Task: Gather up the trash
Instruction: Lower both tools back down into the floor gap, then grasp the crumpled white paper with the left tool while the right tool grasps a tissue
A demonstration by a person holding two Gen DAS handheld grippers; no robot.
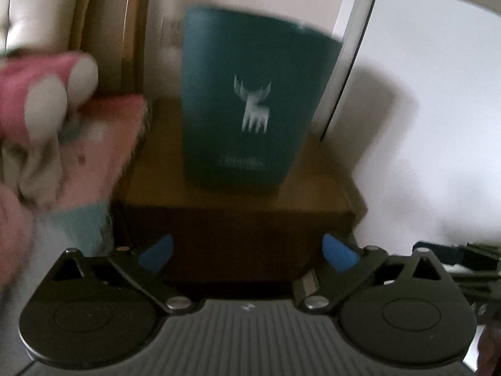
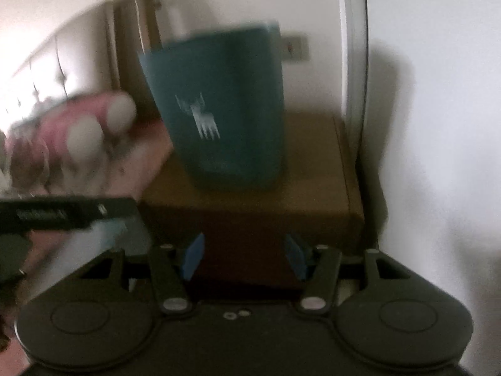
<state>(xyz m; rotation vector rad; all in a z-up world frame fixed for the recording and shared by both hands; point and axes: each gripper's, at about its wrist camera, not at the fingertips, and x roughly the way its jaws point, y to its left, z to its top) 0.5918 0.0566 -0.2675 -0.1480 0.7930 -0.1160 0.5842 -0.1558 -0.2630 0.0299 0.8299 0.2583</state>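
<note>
Plainly, the teal bin [image 1: 250, 94] with the white deer mark is the task's thing here; it stands in the middle of both wrist views on a brown wooden surface [image 1: 235, 197], against the pale wall. No loose trash can be made out in these blurred frames.

At the left edge of each view lies a pink and white soft bundle [image 1: 47, 94], perhaps a plush toy or socks, on a pink cover [image 1: 106, 144]; its outline is too smeared to name for certain. It sits just beside the bin's left flank and crowds an approach from that side.

Judging by its thin, tapered walls, the bin is probably light, stiff plastic, smooth enough to slip and easy to tip. Its open rim [image 1: 260, 22] looks the surest place to pinch; the flanks are too wide.

Right of the bin a pale upright frame [image 1: 350, 62] stands close, leaving little room there.

The left hand-held gripper [image 1: 247, 252] is spread wide with nothing between its blue pads [image 1: 156, 250]. The right hand-held gripper [image 2: 245, 255] is also parted, less widely, and empty. Both sit short of the bin.
</note>
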